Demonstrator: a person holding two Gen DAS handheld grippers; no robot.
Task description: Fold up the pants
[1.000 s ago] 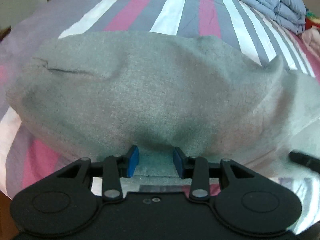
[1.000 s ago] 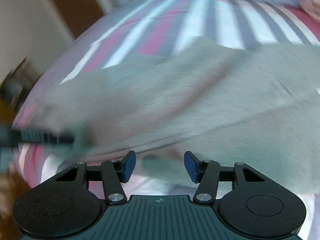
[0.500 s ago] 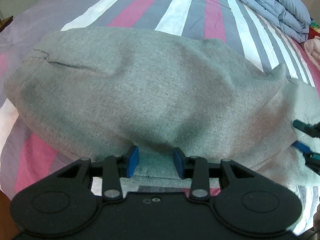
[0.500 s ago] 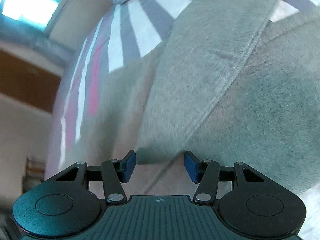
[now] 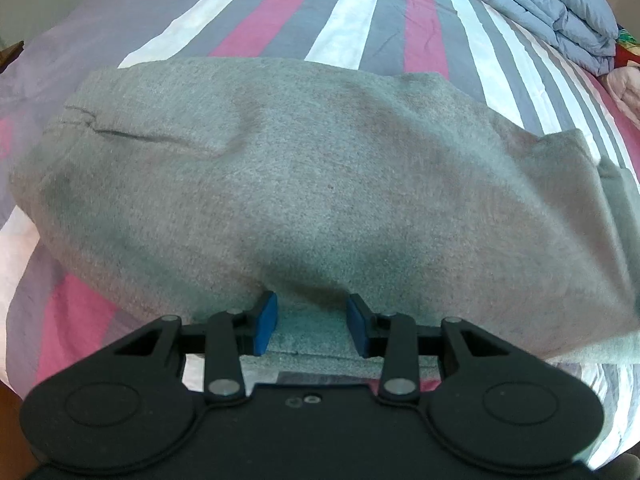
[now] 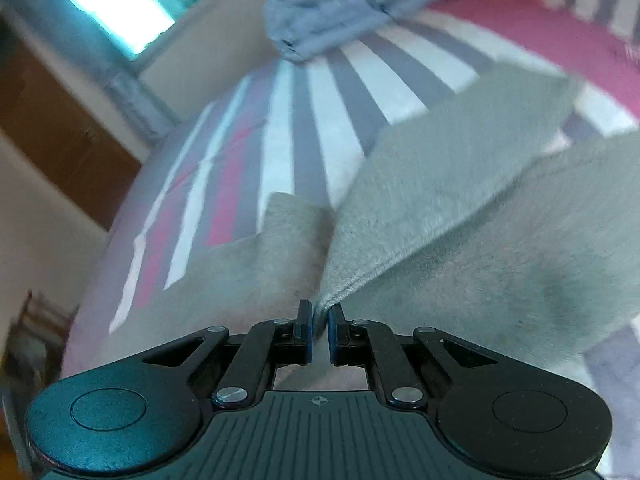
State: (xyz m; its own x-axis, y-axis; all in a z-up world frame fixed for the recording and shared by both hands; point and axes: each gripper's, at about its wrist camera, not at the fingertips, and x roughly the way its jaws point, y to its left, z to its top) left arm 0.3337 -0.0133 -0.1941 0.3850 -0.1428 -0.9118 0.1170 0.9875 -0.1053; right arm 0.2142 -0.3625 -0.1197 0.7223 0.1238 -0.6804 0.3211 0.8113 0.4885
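Grey sweatpants (image 5: pixel 312 184) lie spread on a striped bed sheet (image 5: pixel 352 28). In the left wrist view my left gripper (image 5: pixel 311 322) is open, its blue pads either side of the pants' near edge, resting low against the cloth. In the right wrist view my right gripper (image 6: pixel 319 330) is shut on a fold of the grey pants (image 6: pixel 440 208), which rises from the pads as a lifted flap. The view is blurred.
A folded light blue duvet (image 5: pixel 544 12) lies at the far right of the bed; it also shows in the right wrist view (image 6: pixel 340 4). A pink cloth (image 5: pixel 624 88) lies at the right edge. A brown wooden door (image 6: pixel 52 128) and a window (image 6: pixel 116 0) stand beyond the bed.
My right gripper has closed on an edge of the pants and lifted it. It has left the left wrist view. My left gripper has stayed open at the near edge.
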